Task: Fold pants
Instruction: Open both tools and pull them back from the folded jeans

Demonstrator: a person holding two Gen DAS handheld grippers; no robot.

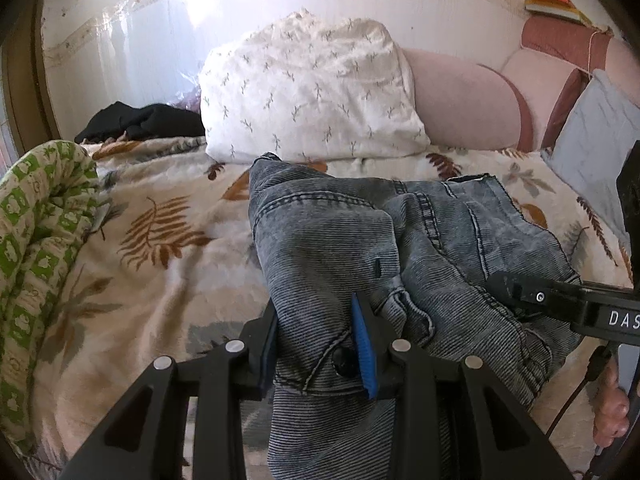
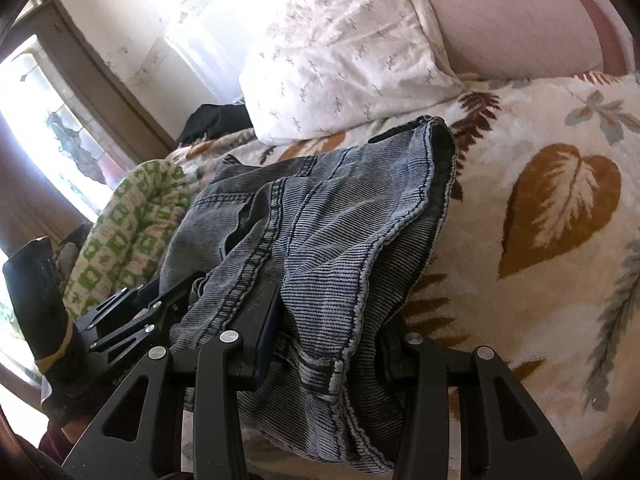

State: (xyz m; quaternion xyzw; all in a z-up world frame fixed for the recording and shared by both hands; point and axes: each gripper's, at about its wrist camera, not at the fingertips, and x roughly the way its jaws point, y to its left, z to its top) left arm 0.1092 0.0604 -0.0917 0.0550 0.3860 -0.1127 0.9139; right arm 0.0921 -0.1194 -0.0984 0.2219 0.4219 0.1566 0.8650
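We had the faded grey-blue pants (image 1: pixel 400 248) bunched on the leaf-print blanket (image 1: pixel 160 240), in front of the white pillow (image 1: pixel 308 92); our left gripper (image 1: pixel 320 344) was clamped on a fold of denim, and our right gripper (image 2: pixel 328 340) pinched another fold beside it

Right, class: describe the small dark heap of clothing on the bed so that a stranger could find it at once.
Start at the big white pillow with the sprig print propped against the wall at the back of the bed. Look just to its left, where the leaf-patterned blanket meets the wall. The black garment lies crumpled there, the only plain black cloth, unlike the faded blue pants nearer the camera.
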